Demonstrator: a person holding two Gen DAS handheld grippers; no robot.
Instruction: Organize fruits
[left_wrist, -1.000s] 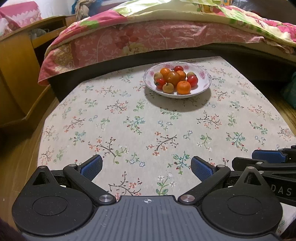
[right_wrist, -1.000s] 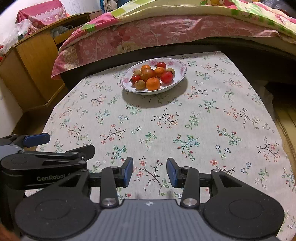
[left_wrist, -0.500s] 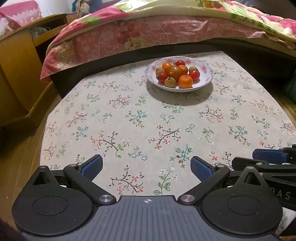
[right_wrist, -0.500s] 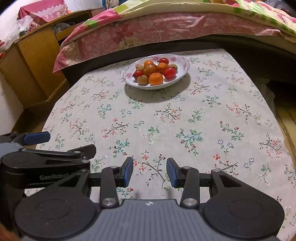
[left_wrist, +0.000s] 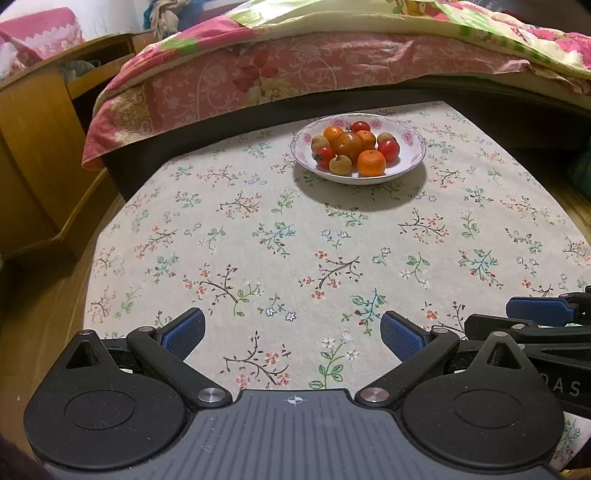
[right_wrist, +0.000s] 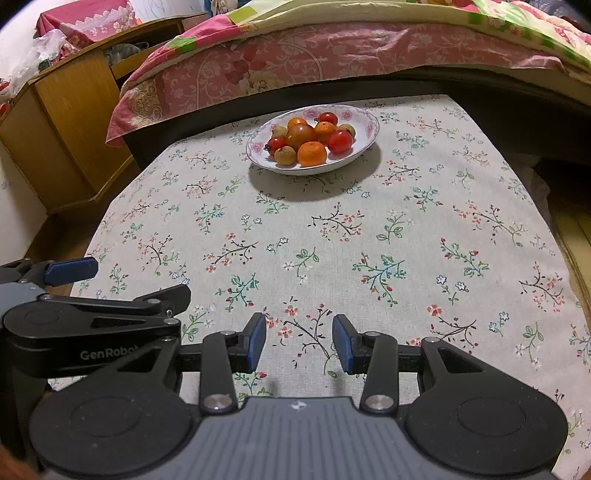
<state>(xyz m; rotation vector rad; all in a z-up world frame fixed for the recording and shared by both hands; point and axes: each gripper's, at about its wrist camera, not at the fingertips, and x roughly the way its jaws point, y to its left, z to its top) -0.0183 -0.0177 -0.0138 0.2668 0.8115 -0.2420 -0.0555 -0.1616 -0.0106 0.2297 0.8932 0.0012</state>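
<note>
Fruit bowl far across floral tablecloth, bed behind, left gripper jaws wide apart, right gripper jaws slightly parted, both empty

Fruits lie in a bowl on the table's far side, before the bed.

warm indoor light | sharp focus | fisheye-bent edges | dark corners
</note>
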